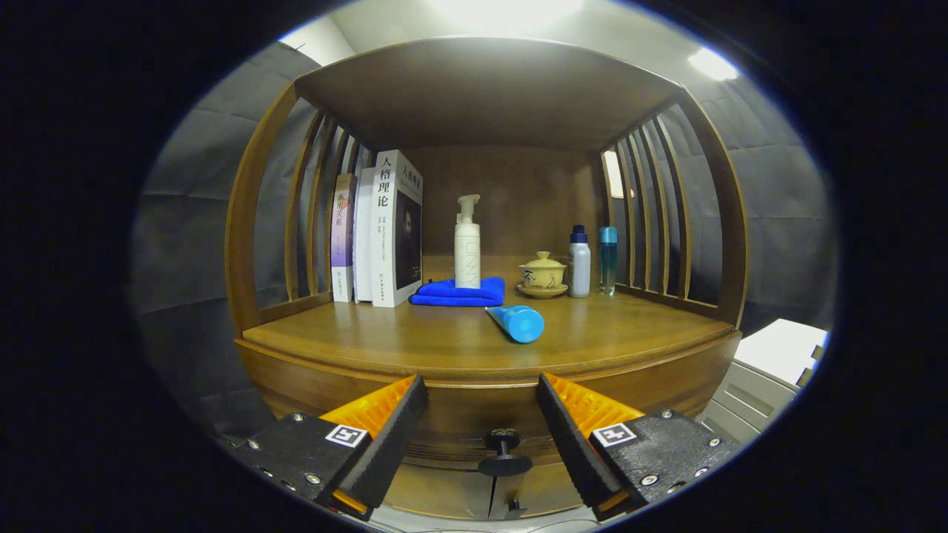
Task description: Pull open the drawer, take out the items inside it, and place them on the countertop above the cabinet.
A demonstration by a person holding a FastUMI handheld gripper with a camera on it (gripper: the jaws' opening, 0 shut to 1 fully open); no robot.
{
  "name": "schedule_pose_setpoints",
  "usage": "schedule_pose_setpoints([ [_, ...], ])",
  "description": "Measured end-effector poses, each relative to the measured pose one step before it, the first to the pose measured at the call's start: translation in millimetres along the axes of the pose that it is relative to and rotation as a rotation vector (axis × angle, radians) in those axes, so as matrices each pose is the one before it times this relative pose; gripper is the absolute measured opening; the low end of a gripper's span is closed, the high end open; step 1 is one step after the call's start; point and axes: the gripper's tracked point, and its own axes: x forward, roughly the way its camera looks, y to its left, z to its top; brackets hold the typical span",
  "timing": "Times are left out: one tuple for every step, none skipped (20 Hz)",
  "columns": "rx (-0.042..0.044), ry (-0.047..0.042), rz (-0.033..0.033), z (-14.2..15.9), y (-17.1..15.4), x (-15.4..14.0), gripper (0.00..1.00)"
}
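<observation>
Approach step: claw (481,414) spread wide and empty, drawer knob (504,453) just ahead between its fingers, drawer shut beneath the bench (415,340); next move likely needs closing on the knob, then pulling.

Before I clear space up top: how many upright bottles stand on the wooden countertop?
3. The white pump bottle stands on the folded blue cloth; the white blue-capped bottle and the clear blue bottle stand beside the lidded cup. None looks hidden.

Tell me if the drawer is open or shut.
Shut: the drawer front sits flush under the countertop, its knob between the open gripper fingers.
</observation>
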Motion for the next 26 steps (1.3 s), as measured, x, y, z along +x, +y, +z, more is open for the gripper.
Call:
schedule_pose_setpoints([
  [-0.01256,0.02256,0.00155,-4.10,-1.54,0.35,0.95],
  [-0.01859,0.01019,0.00384,-0.90,-4.55,-2.74,0.95],
  [-0.02415,-0.00174,0.01476,3.24,-4.17,-5.04,0.95],
  [-0.02152,-0.00703,0.02608,3.29,-3.07,-6.95,0.95],
  [-0.01453,-0.01097,0.02900,4.47,-3.16,-8.30,0.95],
  [-0.01643,-0.01383,0.04281,7.26,-3.35,-10.25,0.95],
  [-0.01574,-0.01343,0.02660,8.40,-5.80,-9.71,0.95],
  [-0.01935,-0.01696,0.00658,12.78,-9.02,-7.48,0.95],
  [-0.01728,-0.00850,-0.01124,13.17,-11.03,-5.08,0.95],
  [-0.00742,-0.00497,-0.02254,14.18,-10.90,-2.29,0.95],
  [0.00685,0.00753,-0.00885,12.73,-6.64,-3.56,0.95],
  [0.02356,-0.00262,0.00975,15.66,0.00,-1.29,0.95],
  [0.02261,-0.00143,0.01896,14.28,1.57,-2.50,0.95],
  [0.01325,-0.00926,0.00720,15.72,-1.83,-3.01,0.95],
  [0.00091,-0.01140,-0.01448,13.68,-6.95,-1.63,0.95],
  [-0.00168,-0.02137,-0.01756,16.99,-6.08,-1.69,0.95],
  [0.00398,-0.01277,-0.00960,12.38,-1.56,-3.01,0.95],
  [0.00334,-0.01112,0.00488,10.41,3.43,-3.02,0.95],
  [0.00077,-0.00708,0.00483,7.85,3.46,-2.61,0.95],
  [-0.00184,-0.00497,-0.00281,7.60,0.68,-3.05,0.95],
  [-0.00118,0.00046,-0.00736,4.27,0.13,-4.07,0.95],
  [0.00144,-0.00388,-0.00834,4.44,1.21,-5.06,0.95],
  [0.00068,-0.01437,-0.01461,6.32,0.31,-4.19,0.95],
  [-0.00412,-0.00242,-0.01844,2.32,-1.21,-2.33,0.95],
  [-0.01637,0.00171,-0.00340,0.12,2.22,-2.01,0.95],
  [-0.02601,-0.00120,0.00292,2.01,4.36,-1.36,0.95],
])
